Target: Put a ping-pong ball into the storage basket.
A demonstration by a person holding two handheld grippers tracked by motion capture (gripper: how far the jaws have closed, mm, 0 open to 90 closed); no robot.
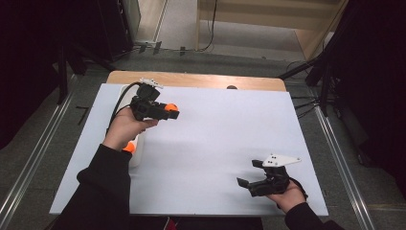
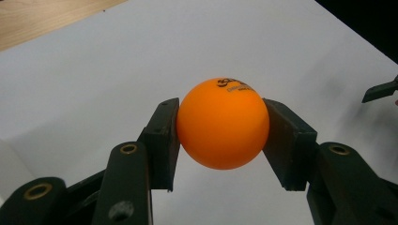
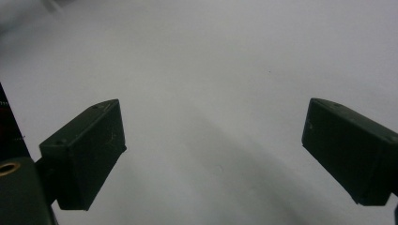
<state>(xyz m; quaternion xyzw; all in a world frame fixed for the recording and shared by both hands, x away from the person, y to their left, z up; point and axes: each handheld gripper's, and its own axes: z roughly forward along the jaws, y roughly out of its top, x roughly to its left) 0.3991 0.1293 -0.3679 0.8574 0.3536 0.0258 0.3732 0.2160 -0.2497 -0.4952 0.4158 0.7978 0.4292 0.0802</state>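
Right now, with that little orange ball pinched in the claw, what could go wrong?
The left gripper holds the orange ball only by its two round sides, above the white sheet. A smooth ball may squirt out of flat pads, and once dropped it would likely roll away, perhaps off the table. Squeezing harder might dent it. The right gripper rests open, far off, so it probably could not catch it.

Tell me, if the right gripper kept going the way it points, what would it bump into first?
Probably nothing soon. The right gripper, jaws open, points left across the bare white sheet. No object lies in its line as far as the high view shows, though depth is uncertain.
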